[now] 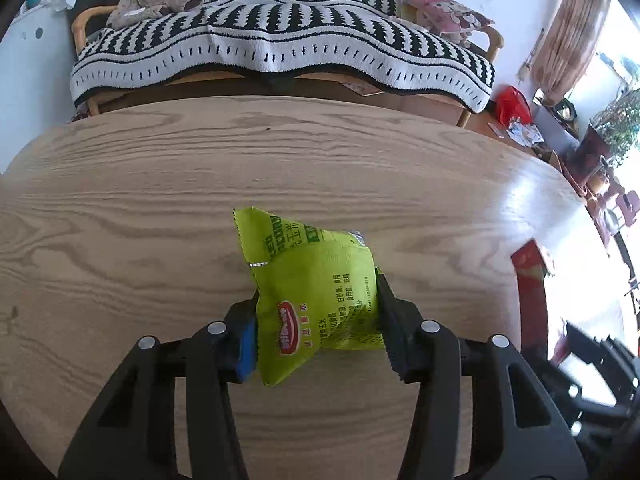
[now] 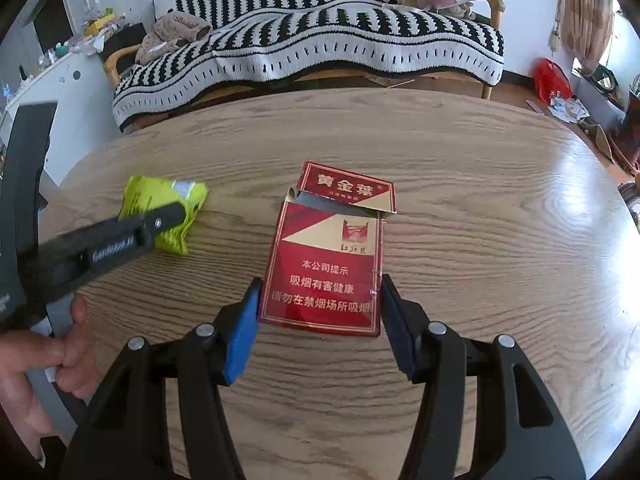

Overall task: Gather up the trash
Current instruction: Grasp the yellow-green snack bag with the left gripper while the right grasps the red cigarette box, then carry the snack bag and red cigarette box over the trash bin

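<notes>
Left gripper: your left gripper (image 1: pixel 316 316) has its 2 fingers pressed against the sides of the green snack wrapper (image 1: pixel 308 292), clamping it; the right wrist view shows one of its black fingers (image 2: pixel 132 228) lying across the same wrapper (image 2: pixel 160 208).
Green snack wrapper: crumpled, printed with red and green text, over the wooden table (image 1: pixel 160 200); from these views you cannot tell whether it rests on the wood or hangs just above it.
Right gripper: your right gripper (image 2: pixel 320 300) has 1 blue-padded finger on each side of the red cigarette pack (image 2: pixel 328 264), closed onto its lower end, pads touching the 2 long edges.
Red cigarette pack: flat on the table (image 2: pixel 480 240), lid flipped open and pointing away from you, gold characters on the lid, white warning text on the body. It appears as a blurred red shape (image 1: pixel 530 264) at the right edge of the left wrist view.
Spacing: the wrapper sits to the left of the pack, near it but apart.
Your left hand: bare fingers (image 2: pixel 60 352) wrap the handle of the left gripper at the lower left of the right wrist view.
Background: a sofa (image 2: pixel 320 40) covered by a black-and-white striped blanket stands beyond the table's far edge.
</notes>
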Motion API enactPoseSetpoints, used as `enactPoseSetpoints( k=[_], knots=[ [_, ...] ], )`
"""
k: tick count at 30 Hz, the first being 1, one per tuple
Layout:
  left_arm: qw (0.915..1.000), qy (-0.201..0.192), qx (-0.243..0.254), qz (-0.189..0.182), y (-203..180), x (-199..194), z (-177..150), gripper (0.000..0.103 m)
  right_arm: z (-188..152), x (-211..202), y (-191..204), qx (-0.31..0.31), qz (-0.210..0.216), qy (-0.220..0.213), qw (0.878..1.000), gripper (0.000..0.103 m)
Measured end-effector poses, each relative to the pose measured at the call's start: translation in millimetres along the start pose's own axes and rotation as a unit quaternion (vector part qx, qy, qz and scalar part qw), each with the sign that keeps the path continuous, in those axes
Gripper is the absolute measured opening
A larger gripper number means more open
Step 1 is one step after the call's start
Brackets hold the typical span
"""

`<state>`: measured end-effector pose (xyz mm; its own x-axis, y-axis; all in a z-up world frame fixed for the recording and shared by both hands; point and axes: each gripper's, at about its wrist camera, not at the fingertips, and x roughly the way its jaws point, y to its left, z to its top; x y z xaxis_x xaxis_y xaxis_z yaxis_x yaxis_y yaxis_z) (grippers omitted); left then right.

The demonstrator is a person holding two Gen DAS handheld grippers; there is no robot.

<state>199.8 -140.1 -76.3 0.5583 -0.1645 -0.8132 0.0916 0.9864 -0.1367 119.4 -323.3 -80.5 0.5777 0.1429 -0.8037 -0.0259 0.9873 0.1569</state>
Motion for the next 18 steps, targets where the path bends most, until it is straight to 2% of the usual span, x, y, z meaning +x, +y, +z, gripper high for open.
enactPoseSetpoints(
  k=[12, 18],
  knots=[
    [0.9985, -0.036, 0.041, -0.011, 9, -74, -32, 0.049, -13, -42, 17, 0.006, -0.001, -0.027, 1.0, 0.056],
    [0.9955, -0.049, 0.063, -0.051, -17, -109, -44, 0.049, -25, -92, -6, 0.025, -0.014, -0.048, 0.998, 0.056]
  ],
)
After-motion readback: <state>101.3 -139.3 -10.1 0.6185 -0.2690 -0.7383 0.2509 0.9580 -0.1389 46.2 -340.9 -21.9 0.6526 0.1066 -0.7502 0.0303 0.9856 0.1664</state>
